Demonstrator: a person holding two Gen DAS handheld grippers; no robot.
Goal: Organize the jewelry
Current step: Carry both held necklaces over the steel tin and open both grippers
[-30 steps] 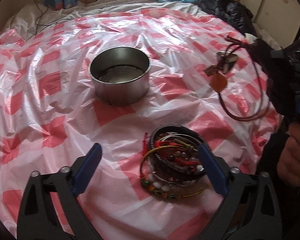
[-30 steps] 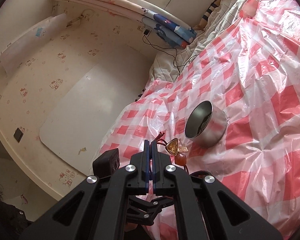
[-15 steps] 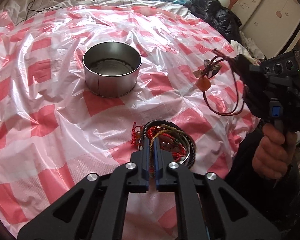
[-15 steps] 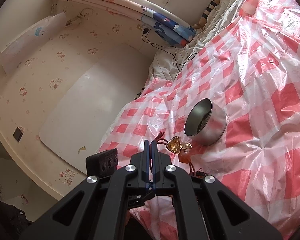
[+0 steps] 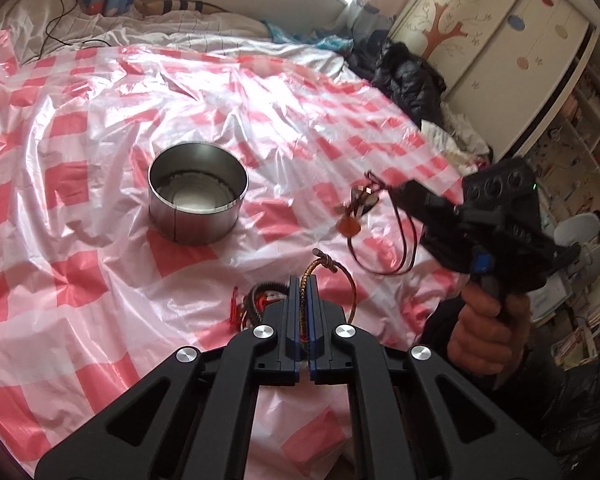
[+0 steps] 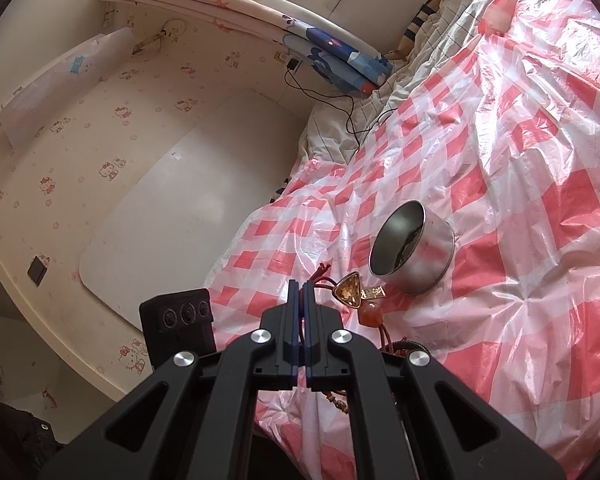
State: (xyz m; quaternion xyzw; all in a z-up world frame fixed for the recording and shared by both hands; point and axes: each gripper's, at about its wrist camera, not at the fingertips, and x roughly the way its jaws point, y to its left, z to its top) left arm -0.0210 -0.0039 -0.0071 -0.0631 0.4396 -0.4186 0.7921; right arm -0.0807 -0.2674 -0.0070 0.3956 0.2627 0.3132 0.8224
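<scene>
My left gripper (image 5: 305, 280) is shut on a braided orange-brown bracelet (image 5: 350, 288), whose loop curls out to the right of the fingers, above the sheet. The rest of the bracelet pile (image 5: 256, 304) lies just under and left of the fingertips. A round steel tin (image 5: 198, 196) stands on the red-checked plastic sheet (image 5: 80, 128) beyond. My right gripper (image 6: 302, 286) is shut on a red cord necklace (image 6: 386, 334) with an amber triangular pendant (image 6: 350, 292) and an orange bead; it hangs in the air near the tin (image 6: 412, 256). The left wrist view shows that gripper (image 5: 402, 191) and necklace (image 5: 356, 216) at right.
A person's hand (image 5: 484, 320) holds the right gripper's handle. The sheet covers a bed; dark clothes (image 5: 408, 76) are heaped at its far right corner, beside a wardrobe (image 5: 500, 40). A black cable (image 6: 340, 108) runs over the bedding near the wall.
The left gripper's jaws closed on the braided bracelet in the pile and rose, tilting up, so the bracelet's loop came up off the heap. The right gripper kept still with its necklace.
</scene>
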